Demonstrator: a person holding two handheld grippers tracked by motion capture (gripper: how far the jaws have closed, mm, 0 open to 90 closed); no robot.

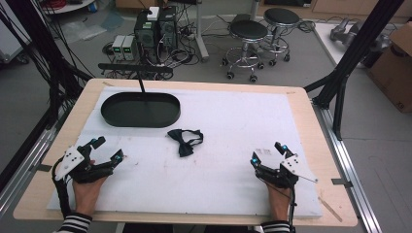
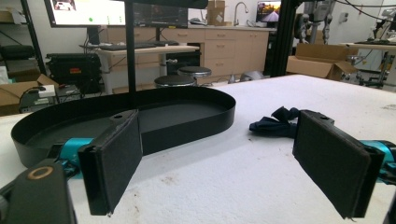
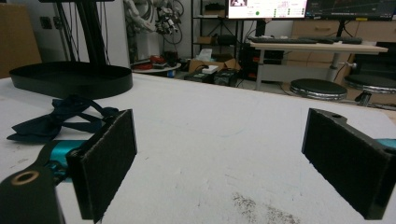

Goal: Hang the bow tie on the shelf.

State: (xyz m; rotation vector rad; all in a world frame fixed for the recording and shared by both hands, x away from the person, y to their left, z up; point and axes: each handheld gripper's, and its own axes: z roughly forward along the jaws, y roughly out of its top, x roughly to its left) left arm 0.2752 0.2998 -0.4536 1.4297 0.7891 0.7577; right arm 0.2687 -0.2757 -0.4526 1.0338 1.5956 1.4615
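Dark bow tie [image 1: 184,141] lying flat near mid-surface, just in front of the black oval tray [image 1: 141,109] by the far left edge, apart from it. Left gripper [image 1: 104,150] near the left front corner, right gripper [image 1: 270,154] near the right front; both with jaws wide, nothing between. Probably parked either side, ready to reach in and lift the tie toward the tray.

One bow tie [image 1: 184,140], one black tray [image 1: 109,115], two stools [image 1: 248,31].

High view looks down; both low gripper views share the tray [image 1: 141,110] and bow tie [image 1: 184,141].
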